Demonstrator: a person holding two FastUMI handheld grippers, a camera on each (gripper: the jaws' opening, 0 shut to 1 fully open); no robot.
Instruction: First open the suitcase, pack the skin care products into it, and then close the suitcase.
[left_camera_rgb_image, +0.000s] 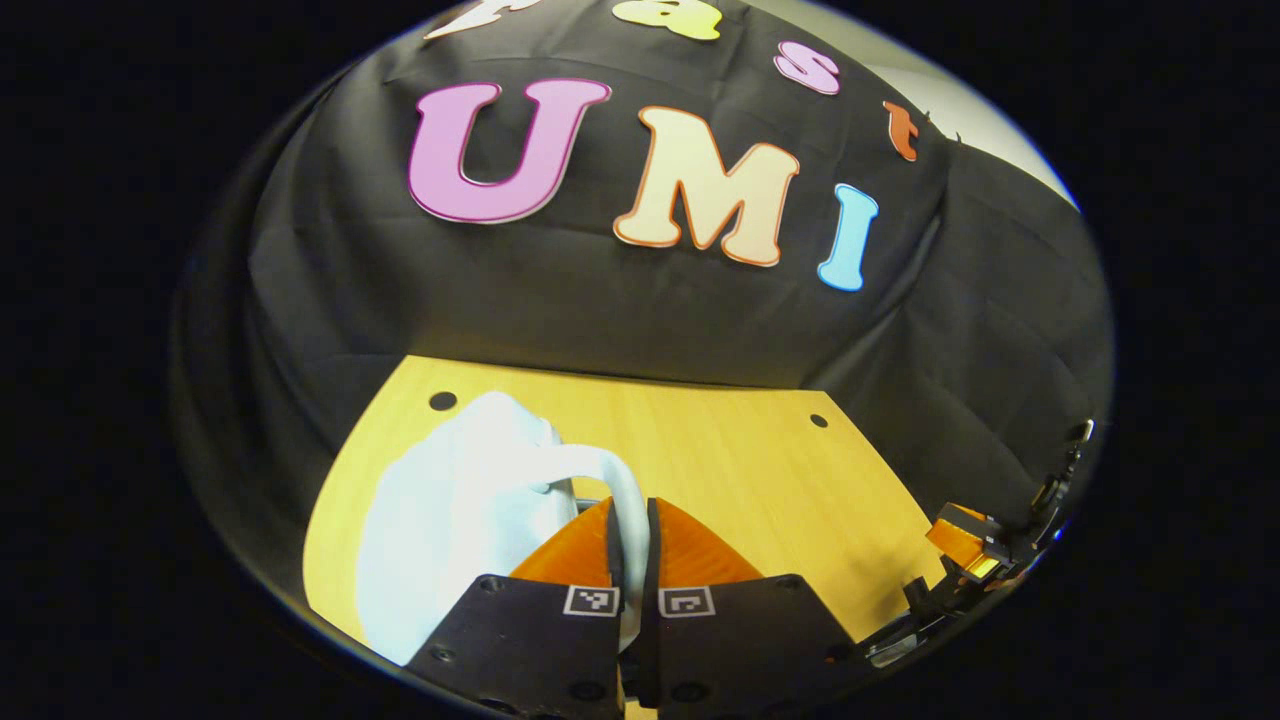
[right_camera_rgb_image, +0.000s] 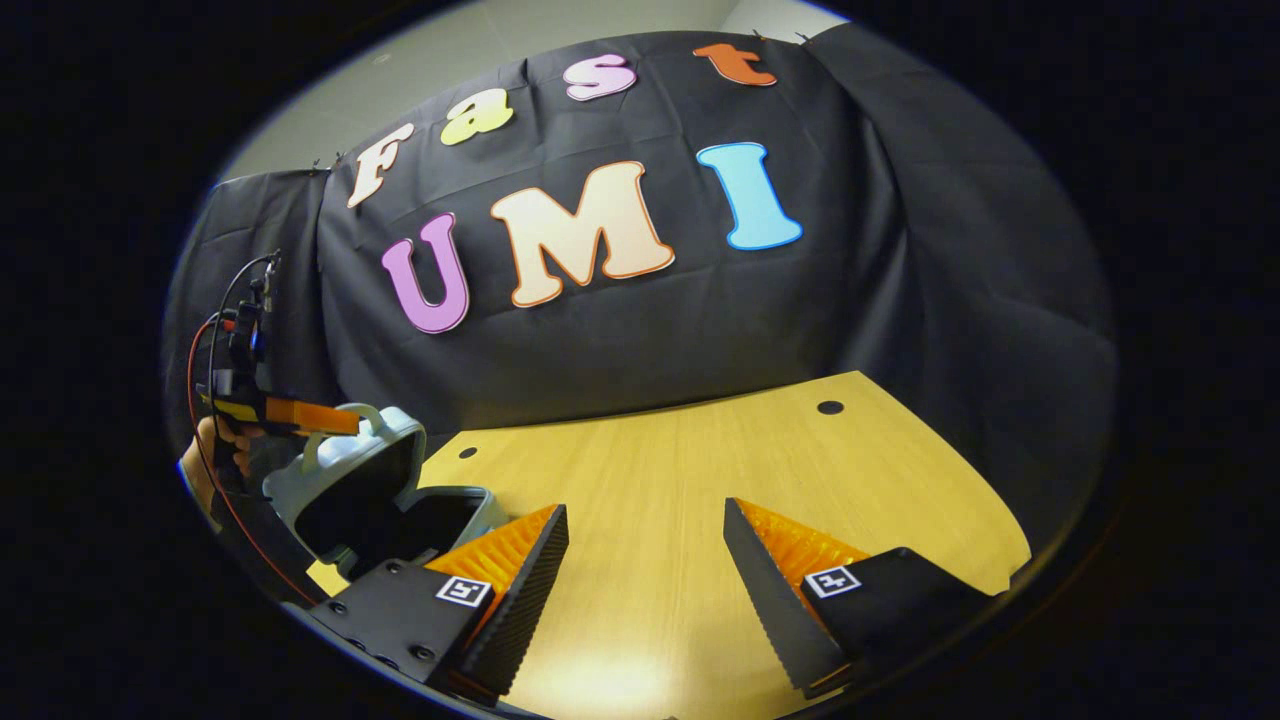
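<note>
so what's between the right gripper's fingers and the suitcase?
Bare wooden table in the right gripper view; the right gripper hangs open beside the open suitcase.

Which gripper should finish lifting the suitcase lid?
Left. The left gripper is shut on the handle of the suitcase lid, already raised. The right gripper is open over bare table.

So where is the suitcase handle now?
In the left gripper view the handle sits pinched between the left gripper fingers, on the raised lid above the table.
</note>
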